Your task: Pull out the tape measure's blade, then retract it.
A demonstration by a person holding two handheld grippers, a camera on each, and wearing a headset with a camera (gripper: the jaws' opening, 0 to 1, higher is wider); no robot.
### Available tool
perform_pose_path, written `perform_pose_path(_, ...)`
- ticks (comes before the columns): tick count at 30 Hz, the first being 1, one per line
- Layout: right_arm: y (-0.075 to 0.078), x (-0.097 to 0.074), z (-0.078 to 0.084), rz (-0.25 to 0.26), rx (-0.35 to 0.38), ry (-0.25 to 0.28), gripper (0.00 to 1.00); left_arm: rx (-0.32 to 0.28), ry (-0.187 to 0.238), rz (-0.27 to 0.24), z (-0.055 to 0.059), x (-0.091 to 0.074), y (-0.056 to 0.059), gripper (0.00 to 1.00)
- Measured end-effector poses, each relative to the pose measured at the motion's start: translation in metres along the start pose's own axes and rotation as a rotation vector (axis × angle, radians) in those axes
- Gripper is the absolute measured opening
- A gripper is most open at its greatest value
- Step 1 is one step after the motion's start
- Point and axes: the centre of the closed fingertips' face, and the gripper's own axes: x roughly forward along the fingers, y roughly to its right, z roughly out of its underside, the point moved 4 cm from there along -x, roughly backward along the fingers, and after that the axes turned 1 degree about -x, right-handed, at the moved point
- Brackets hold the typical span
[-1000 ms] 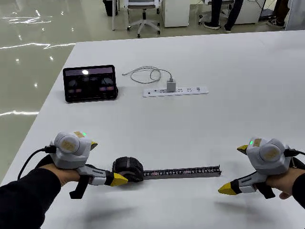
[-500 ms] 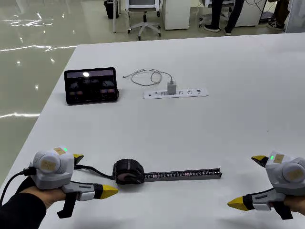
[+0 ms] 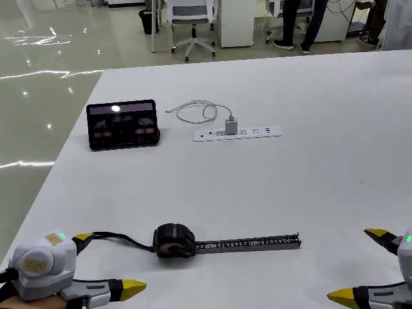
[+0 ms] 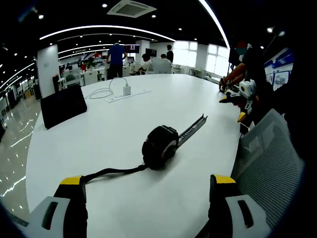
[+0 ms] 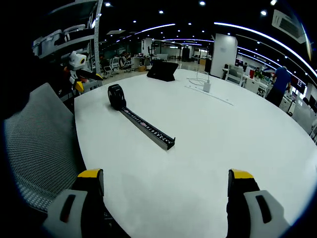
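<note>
One tape measure [image 3: 174, 241] is lying on the table [image 3: 309, 161], its one blade [image 3: 248, 243] sticking out, between the left gripper [image 3: 109, 261] and right gripper [image 3: 357, 264], both hovering clear of it, jaws spread wide. One tablet [image 3: 122, 124] and one power strip [image 3: 237, 132] are sitting farther back

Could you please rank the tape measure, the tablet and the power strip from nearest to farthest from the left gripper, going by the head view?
Measured from the left gripper, at the bottom left of the head view:
1. Tape measure, just to the gripper's right.
2. Tablet, standing well farther back on the left.
3. Power strip, about as far back as the tablet but off to its right.
</note>
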Motion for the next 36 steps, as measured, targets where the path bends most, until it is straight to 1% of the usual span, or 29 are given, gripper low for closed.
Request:
perform_pose_path(4, 0.001, -0.012, 0.009, 0.018, 0.019, 0.007, 1.00, -0.011, -0.003, -0.013, 0.008, -0.008, 0.001, 1.00)
perform_pose_path(6, -0.001, -0.013, 0.012, 0.017, 0.027, 0.005, 1.00, -0.016, -0.002, -0.017, 0.010, -0.010, 0.001, 1.00)
perform_pose_path(8, -0.001, -0.014, 0.016, 0.020, 0.029, -0.005, 1.00, -0.028, -0.002, -0.023, 0.014, -0.010, -0.002, 1.00)
perform_pose_path(9, 0.000, -0.015, 0.016, 0.025, 0.033, -0.005, 1.00, -0.039, 0.000, -0.021, 0.015, -0.010, -0.002, 1.00)
perform_pose_path(12, 0.000, -0.017, 0.016, 0.031, 0.036, 0.003, 1.00, -0.037, -0.006, -0.024, 0.015, -0.009, 0.000, 1.00)
perform_pose_path(13, -0.001, -0.018, 0.015, 0.032, 0.031, 0.005, 1.00, -0.033, -0.006, -0.026, 0.013, -0.010, 0.001, 1.00)
perform_pose_path(16, -0.003, -0.019, 0.015, 0.026, 0.022, 0.001, 0.99, -0.036, 0.003, -0.026, 0.009, -0.009, -0.001, 1.00)
perform_pose_path(18, -0.004, -0.021, 0.014, 0.028, 0.038, 0.005, 1.00, -0.027, 0.010, -0.036, 0.008, -0.010, -0.002, 1.00)
perform_pose_path(20, -0.004, -0.021, 0.015, 0.027, 0.042, 0.006, 1.00, -0.033, 0.018, -0.038, 0.006, -0.011, -0.001, 1.00)
perform_pose_path(21, -0.004, -0.022, 0.016, 0.028, 0.041, 0.004, 1.00, -0.032, 0.017, -0.037, 0.005, -0.012, 0.002, 1.00)
perform_pose_path(23, -0.004, -0.023, 0.017, 0.028, 0.051, 0.001, 1.00, -0.018, 0.006, -0.037, 0.007, -0.012, 0.005, 1.00)
perform_pose_path(26, -0.001, -0.025, 0.018, 0.035, 0.059, 0.002, 1.00, -0.026, 0.004, -0.040, 0.009, -0.013, 0.006, 1.00)
perform_pose_path(28, -0.001, -0.025, 0.018, 0.035, 0.054, -0.004, 1.00, -0.033, 0.004, -0.042, 0.008, -0.014, 0.006, 1.00)
perform_pose_path(32, 0.000, -0.026, 0.020, 0.034, 0.048, -0.009, 1.00, -0.031, 0.005, -0.047, 0.007, -0.014, 0.007, 1.00)
perform_pose_path(34, 0.000, -0.027, 0.017, 0.037, 0.048, -0.008, 1.00, -0.035, 0.009, -0.051, 0.006, -0.014, 0.005, 1.00)
perform_pose_path(36, 0.000, -0.027, 0.017, 0.037, 0.049, -0.005, 1.00, -0.037, 0.012, -0.052, 0.005, -0.014, 0.005, 1.00)
